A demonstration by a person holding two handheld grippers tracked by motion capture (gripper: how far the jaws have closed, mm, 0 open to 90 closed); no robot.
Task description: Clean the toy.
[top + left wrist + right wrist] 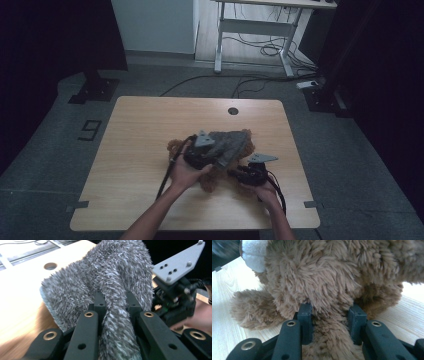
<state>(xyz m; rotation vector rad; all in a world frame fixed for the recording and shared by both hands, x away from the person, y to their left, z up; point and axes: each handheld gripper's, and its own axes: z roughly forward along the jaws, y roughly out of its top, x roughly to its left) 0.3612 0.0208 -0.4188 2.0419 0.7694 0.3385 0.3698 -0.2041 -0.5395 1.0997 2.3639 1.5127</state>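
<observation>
Teddy bear [212,172] and grey fluffy cloth [227,145] sit together just below the centre of the high view, on the wooden counter [135,150], with the cloth draped over the upper part of the brown plush toy.

At centre-left of that heap, the left tool [200,155] has its jaws closed down on a ridge of the cloth. In the left gripper view the grey pile [110,290] rises up the middle of the frame from between the two black jaws, pinched into a narrow fold, while the rest spreads out toward the upper left and upper centre. Gathering it by a fold like this looks meant to give a firm purchase on a soft, slippery fabric so it can be pulled or laid across the toy.

The right tool [250,172] sits lower right of the heap. In the right gripper view its jaws stand either side of a furry brown limb or lower body part of the bear [329,290], the fur bulging between and over them; they appear to be gripping it, probably to keep the toy from sliding on the smooth counter as the cloth is worked. Exactly which part of the bear is held is hard to tell.

A white patch [253,255] of the toy shows at upper left of the right gripper view.
</observation>
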